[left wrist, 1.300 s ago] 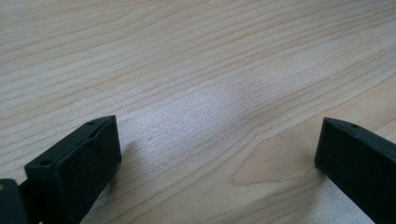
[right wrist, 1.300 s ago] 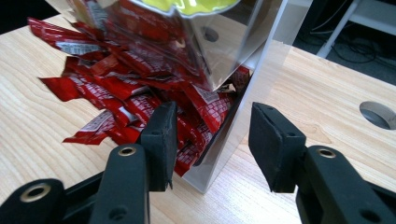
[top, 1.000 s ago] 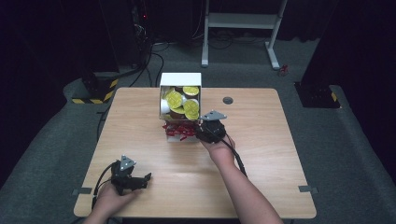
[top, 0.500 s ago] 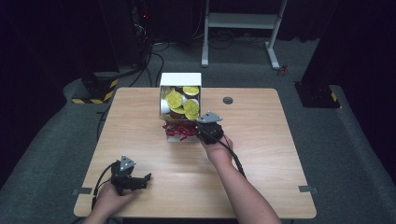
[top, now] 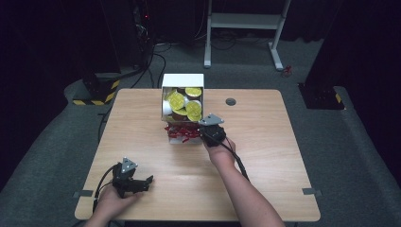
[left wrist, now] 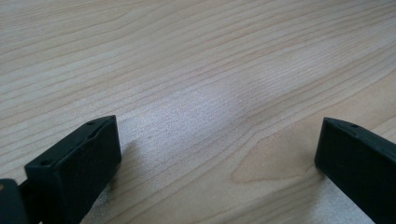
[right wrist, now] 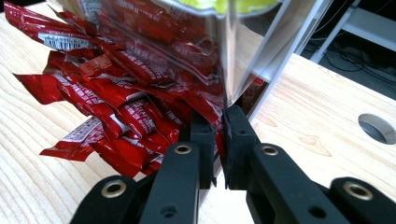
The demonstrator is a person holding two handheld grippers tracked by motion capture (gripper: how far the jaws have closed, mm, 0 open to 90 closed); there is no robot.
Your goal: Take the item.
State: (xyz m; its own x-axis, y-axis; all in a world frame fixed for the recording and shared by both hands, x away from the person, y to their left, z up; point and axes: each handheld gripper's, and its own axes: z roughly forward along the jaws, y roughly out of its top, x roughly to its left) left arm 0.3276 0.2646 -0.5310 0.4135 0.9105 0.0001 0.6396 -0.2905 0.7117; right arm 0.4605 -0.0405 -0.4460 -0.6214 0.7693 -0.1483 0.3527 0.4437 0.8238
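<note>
A white box (top: 183,79) at the table's far middle holds yellow-lidded cups (top: 176,100). Below them, red packets (top: 179,133) spill from a clear-walled tray (right wrist: 261,42). My right gripper (top: 202,134) is at the tray's right front corner. In the right gripper view its jaws (right wrist: 220,122) are pressed together on the edge of a red packet (right wrist: 140,116), just under the clear wall. My left gripper (top: 145,183) rests near the table's front left. It stands open over bare wood (left wrist: 210,93), with nothing between its jaws.
A round cable hole (top: 231,101) lies right of the box, also in the right gripper view (right wrist: 377,127). The wooden table (top: 283,161) is bare on both sides. Beyond the far edge are a white frame (top: 246,21) and floor cables.
</note>
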